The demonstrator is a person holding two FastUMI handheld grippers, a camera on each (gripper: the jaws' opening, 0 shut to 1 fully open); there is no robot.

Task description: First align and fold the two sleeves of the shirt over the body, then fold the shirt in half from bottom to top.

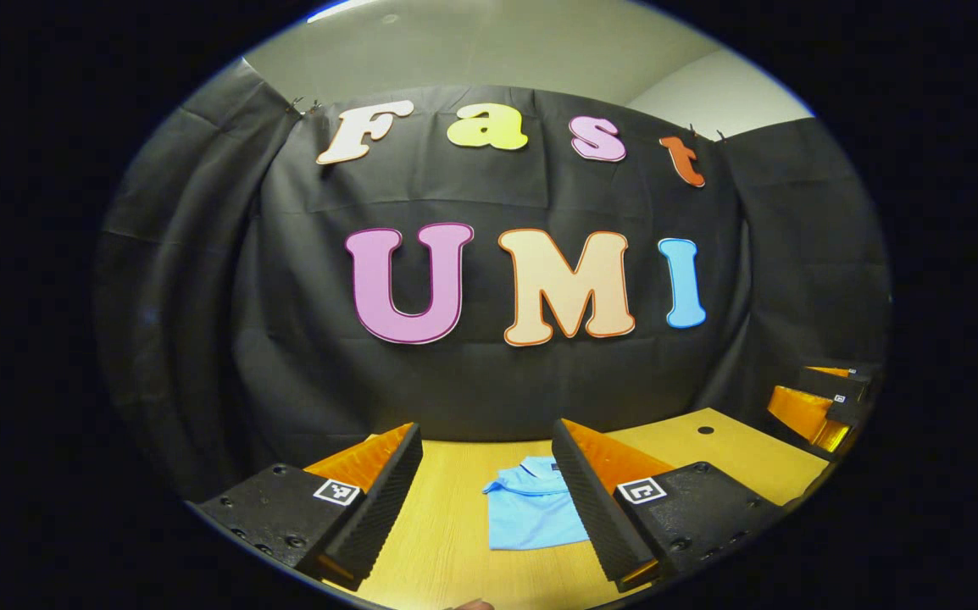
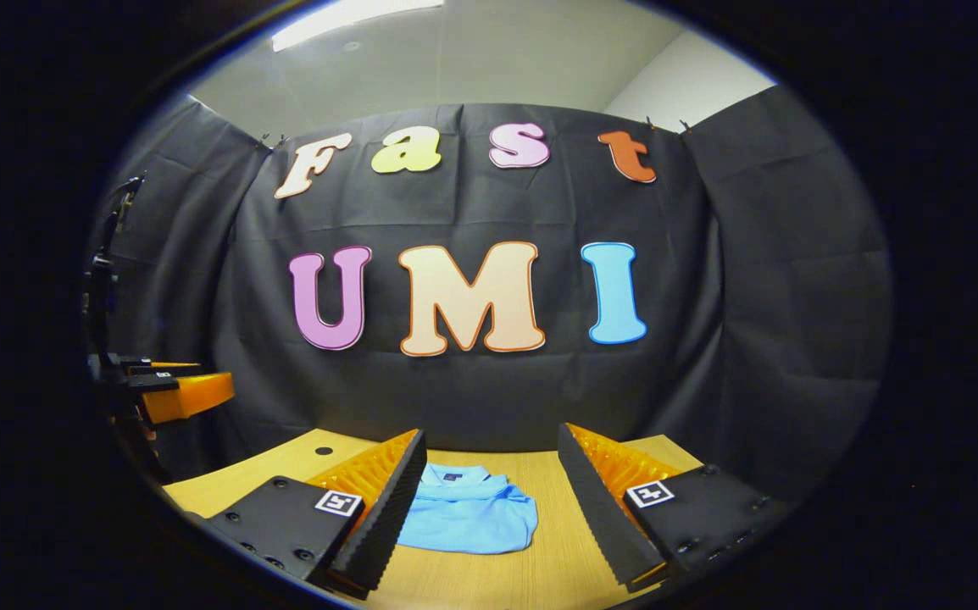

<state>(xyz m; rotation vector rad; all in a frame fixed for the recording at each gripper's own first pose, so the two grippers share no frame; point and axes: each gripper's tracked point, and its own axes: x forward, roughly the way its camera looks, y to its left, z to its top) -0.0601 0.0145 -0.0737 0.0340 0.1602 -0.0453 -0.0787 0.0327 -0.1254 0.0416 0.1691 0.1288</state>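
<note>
Left gripper view: shirt [image 1: 531, 512] part-hidden (tool finger [image 1: 591, 500]).

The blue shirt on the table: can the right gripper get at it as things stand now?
Probably yes. In the right gripper view the right gripper is open, held above the table, and the folded blue shirt lies straight ahead between its fingers with nothing between them.

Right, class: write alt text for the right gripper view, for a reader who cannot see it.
A blue shirt, folded into a compact bundle with its collar toward the black cloth wall, lies on a wooden table. The right gripper is held open above the table, touching nothing, the shirt seen between its fingers. The left gripper shows at the left edge.
</note>
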